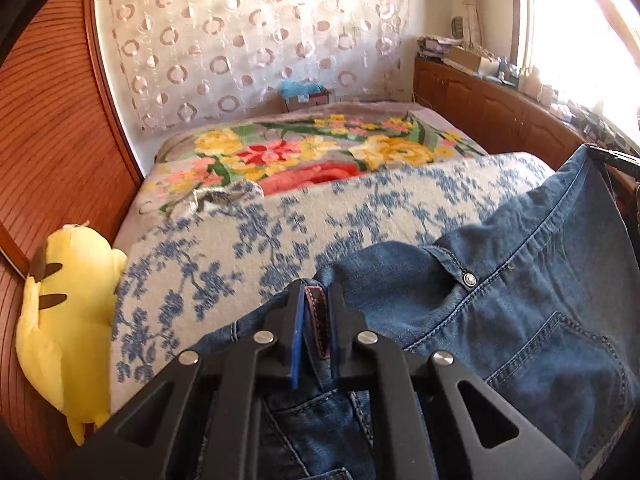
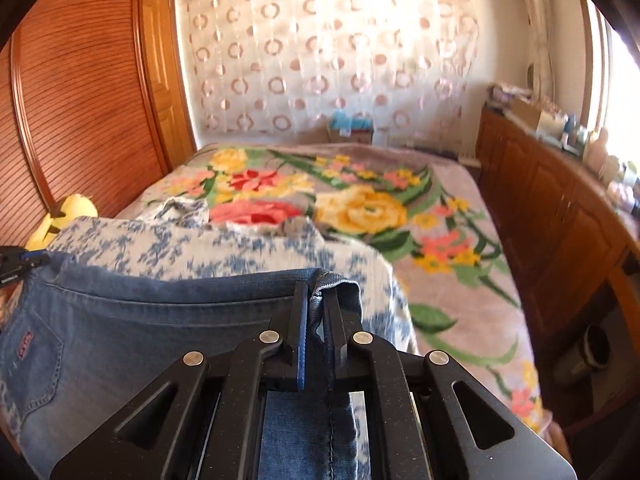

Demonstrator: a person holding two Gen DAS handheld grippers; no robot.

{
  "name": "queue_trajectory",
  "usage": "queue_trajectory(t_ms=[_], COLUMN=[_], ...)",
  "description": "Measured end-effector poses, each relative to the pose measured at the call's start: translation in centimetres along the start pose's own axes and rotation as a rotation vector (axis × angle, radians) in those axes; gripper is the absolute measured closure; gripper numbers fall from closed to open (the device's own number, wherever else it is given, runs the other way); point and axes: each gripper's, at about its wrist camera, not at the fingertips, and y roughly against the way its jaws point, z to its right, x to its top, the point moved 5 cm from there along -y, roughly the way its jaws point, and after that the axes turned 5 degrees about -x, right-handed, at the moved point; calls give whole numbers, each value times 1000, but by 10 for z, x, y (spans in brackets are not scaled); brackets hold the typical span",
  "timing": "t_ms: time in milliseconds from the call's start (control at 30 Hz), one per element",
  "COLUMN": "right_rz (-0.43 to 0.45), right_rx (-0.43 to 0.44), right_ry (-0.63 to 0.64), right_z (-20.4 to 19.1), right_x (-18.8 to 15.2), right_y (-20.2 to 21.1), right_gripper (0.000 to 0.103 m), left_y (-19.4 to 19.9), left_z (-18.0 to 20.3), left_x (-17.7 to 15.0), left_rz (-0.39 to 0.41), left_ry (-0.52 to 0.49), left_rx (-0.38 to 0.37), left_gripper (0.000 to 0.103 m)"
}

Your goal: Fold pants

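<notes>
Blue denim pants [image 1: 520, 300] hang by their waistband over the bed. My left gripper [image 1: 316, 286] is shut on the waistband, with a brown leather patch [image 1: 316, 320] pinched between its pads. The waistband stretches up to the right, where the tip of the other gripper [image 1: 612, 158] shows at its far corner. In the right wrist view, my right gripper [image 2: 316, 286] is shut on the pants' [image 2: 140, 320] folded waistband edge. A back pocket with a red tag [image 2: 26, 340] faces the camera. The left gripper [image 2: 16, 264] shows at the left edge, at the other corner.
A blue-and-white patterned cover [image 1: 280, 232] lies under the pants, and a floral blanket [image 2: 360, 208] covers the bed beyond. A yellow plush toy [image 1: 68, 308] leans on the slatted wooden wardrobe [image 1: 52, 140] at the left. Wooden cabinets [image 2: 560, 208] with clutter run along the right.
</notes>
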Motion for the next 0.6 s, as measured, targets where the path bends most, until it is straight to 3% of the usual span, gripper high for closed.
queue_trajectory(t_ms=[200,433,500,567,600], right_rz=[24,-99,-106,-113,-115], right_rx=[-50,-89,-87,-86,-79], right_ry=[5,32,27,7,-1], right_z=[-3,-8,-6,-2,-1], right_x=[13,-10,-15,-17,-18], right_y=[-17,-55,-55,-50,-47], right_gripper=[100,99,93,78,78], left_y=[3,-12,-7,-2,0], left_z=[-8,-11,-10,-9,-8], left_x=[11,3,3,5,5], left_rz=[25,1,12,16,15], left_ry=[17,37,47,59,54], left_rx=[26,37,41,61,76], left_gripper=[96,95,92,86,83])
